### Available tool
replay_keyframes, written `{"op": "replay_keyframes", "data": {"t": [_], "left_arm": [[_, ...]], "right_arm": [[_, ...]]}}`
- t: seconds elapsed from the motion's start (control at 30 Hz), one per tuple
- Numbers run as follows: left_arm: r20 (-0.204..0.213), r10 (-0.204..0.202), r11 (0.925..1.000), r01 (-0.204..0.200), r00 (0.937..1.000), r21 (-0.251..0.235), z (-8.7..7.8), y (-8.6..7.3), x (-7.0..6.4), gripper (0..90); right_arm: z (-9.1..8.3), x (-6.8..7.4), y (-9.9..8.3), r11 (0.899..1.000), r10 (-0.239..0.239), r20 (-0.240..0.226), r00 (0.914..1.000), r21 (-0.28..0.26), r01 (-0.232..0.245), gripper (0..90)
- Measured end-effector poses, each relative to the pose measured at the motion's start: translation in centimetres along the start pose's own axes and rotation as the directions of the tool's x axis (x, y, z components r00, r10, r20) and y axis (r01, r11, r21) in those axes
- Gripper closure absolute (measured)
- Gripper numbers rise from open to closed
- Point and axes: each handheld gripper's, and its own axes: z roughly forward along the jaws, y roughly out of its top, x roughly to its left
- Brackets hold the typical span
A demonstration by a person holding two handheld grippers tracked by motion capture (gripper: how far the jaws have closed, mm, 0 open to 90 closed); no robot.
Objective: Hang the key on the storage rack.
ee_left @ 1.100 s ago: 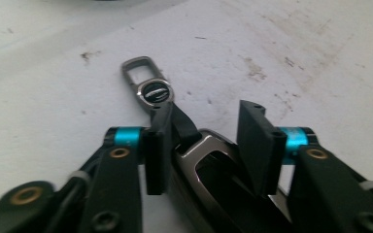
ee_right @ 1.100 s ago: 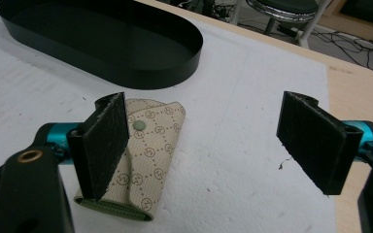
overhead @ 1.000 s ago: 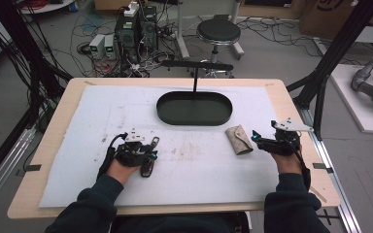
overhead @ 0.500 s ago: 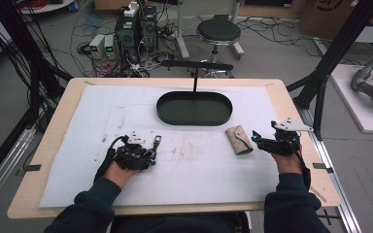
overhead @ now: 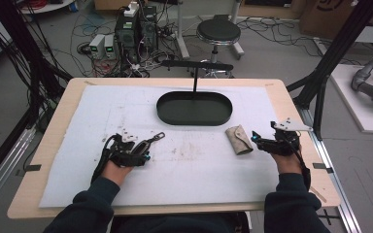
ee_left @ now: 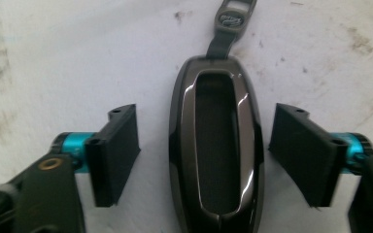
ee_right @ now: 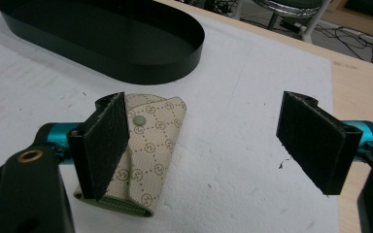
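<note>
A dark glossy key fob (ee_left: pixel 216 145) with a strap loop (ee_left: pixel 230 19) lies on the white mat, lengthwise between the jaws of my left gripper (ee_left: pixel 206 116). The jaws stand open on either side of the fob with a gap to each. From above, the fob (overhead: pixel 154 140) sticks out past the left gripper (overhead: pixel 144 148) toward the far right. A beige monogram pouch (ee_right: pixel 150 141) with a snap lies by the left jaw of my right gripper (ee_right: pixel 204 104), which is open and holds nothing. Seen from above, that pouch (overhead: pixel 238 140) is just left of the right gripper (overhead: pixel 256 140).
A black oval tray (overhead: pixel 194 116) sits at the far middle of the white mat (overhead: pixel 194 170), its near wall (ee_right: pixel 126 68) beyond the pouch. A black post and crossbar (overhead: pixel 195 73) rise behind it. The wooden table edge (overhead: pixel 315 160) runs at the right.
My left gripper has turned and shifted a little, and the key fob now points more toward the far right. The right gripper and pouch have stayed put.
</note>
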Motion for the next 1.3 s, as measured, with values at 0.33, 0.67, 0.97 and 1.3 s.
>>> {"op": "replay_keyframes", "data": {"t": [0.33, 0.67, 0.97, 1.3], "left_arm": [[0.059, 0.050, 0.9987, -0.050, 0.9970, 0.003, 0.0, 0.6, 0.5, 48.0], [0.100, 0.035, 0.9956, -0.026, 0.9944, -0.090, -1.2, 1.8, 0.5, 48.1], [0.113, 0.022, 0.9859, -0.003, 0.9934, -0.167, -2.3, 2.4, 1.0, 48.1], [0.054, 0.066, 0.9976, -0.065, 0.9963, -0.024, -0.2, 1.7, 0.4, 47.9]], "right_arm": [[0.2, 0.2, 0.1, 1.000, -0.005, -0.010, 0.9999, 0.007, 0.005, 19.9], [0.3, 0.0, -0.1, 1.000, 0.005, -0.012, 0.9999, 0.011, -0.004, 20.0], [0.4, 0.0, -0.1, 1.000, 0.002, -0.016, 0.9999, 0.014, -0.002, 20.0], [0.4, 0.0, -0.2, 1.000, 0.000, -0.020, 0.9998, 0.017, 0.000, 20.0]]}}
